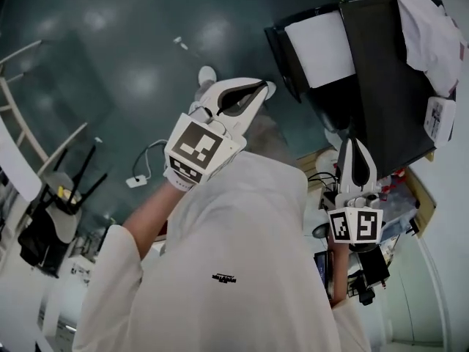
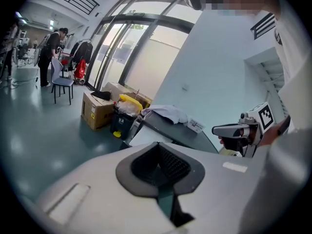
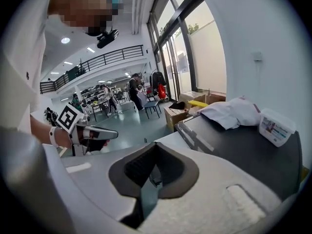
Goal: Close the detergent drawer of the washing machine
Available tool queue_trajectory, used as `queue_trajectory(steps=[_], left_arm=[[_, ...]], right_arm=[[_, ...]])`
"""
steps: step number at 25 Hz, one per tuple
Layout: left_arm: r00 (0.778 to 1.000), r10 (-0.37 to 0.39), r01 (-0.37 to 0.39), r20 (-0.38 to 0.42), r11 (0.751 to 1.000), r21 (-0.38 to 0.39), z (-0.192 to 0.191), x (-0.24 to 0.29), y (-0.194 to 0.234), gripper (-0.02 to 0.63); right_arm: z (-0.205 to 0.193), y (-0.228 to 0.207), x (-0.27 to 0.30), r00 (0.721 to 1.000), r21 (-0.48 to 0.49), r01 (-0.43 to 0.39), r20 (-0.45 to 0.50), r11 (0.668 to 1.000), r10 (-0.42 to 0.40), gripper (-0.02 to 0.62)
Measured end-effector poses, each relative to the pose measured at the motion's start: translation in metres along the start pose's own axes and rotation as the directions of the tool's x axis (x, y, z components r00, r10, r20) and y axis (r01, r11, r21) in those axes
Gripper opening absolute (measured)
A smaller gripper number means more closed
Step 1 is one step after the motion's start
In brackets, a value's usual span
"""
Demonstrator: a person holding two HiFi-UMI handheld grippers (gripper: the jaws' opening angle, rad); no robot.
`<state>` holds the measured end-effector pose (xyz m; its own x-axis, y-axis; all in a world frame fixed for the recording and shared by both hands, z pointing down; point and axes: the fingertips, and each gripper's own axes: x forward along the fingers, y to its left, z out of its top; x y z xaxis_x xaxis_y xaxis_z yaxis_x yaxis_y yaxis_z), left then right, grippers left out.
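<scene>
Up at the right of the head view, there's the washing machine (image 1: 388,72), dark top facing up, a pale front panel (image 1: 320,48) on the side toward the teal floor (image 1: 110,64). The detergent drawer itself can't be picked out from here, so open or closed, no telling. On the machine's top lies a crumpled white cloth (image 1: 425,28), and just beside it a small plastic tub (image 1: 440,119) with a label.

Nearer in, the right gripper (image 1: 359,160) hangs in the air short of the machine, touching nothing; its own view shows the dark pads pressed together at the tip, nothing between them. The left gripper (image 1: 238,97) is raised further left, well apart from the machine, over open floor, jaws likewise closed up and empty. Both are held out by a person in a white top (image 1: 242,270).

Out beyond, the left gripper view catches a cardboard box (image 2: 96,110) on the floor beside a black bin (image 2: 119,123) with something yellow on top, then a chair (image 2: 62,84) and a person standing (image 2: 51,48) by the tall windows
</scene>
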<state>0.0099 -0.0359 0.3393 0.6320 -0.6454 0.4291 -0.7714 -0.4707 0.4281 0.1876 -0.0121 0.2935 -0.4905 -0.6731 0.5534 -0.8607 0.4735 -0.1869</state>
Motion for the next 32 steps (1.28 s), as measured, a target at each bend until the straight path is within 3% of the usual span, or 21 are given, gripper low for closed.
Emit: queue_trajectory(steps=[5, 16, 21, 26, 32], left_arm=[[1.0, -0.023, 0.023, -0.018, 1.0, 0.018, -0.019, 0.012, 0.014, 0.018], [0.996, -0.055, 0.071, -0.067, 0.962, 0.263, -0.051, 0.043, 0.026, 0.018], [0.992, -0.102, 0.119, -0.069, 0.937, 0.33, -0.063, 0.06, 0.019, 0.018], [0.989, -0.122, 0.146, -0.089, 0.927, 0.346, -0.074, 0.074, 0.019, 0.018], [0.987, -0.102, 0.137, -0.126, 0.94, 0.314, -0.089, 0.089, 0.026, 0.018]], right_arm=[[-0.02, 0.015, 0.009, 0.998, 0.017, 0.008, -0.056, 1.0, -0.007, 0.002], [-0.05, 0.03, 0.014, 0.997, 0.116, 0.034, -0.069, 0.993, -0.027, 0.002], [-0.053, 0.032, 0.019, 1.0, 0.284, 0.009, 0.001, 0.959, -0.01, 0.002], [-0.068, 0.034, 0.024, 0.999, 0.251, 0.036, -0.04, 0.967, -0.027, 0.002], [-0.088, 0.032, 0.035, 0.991, 0.201, 0.07, -0.125, 0.977, -0.046, 0.002]])
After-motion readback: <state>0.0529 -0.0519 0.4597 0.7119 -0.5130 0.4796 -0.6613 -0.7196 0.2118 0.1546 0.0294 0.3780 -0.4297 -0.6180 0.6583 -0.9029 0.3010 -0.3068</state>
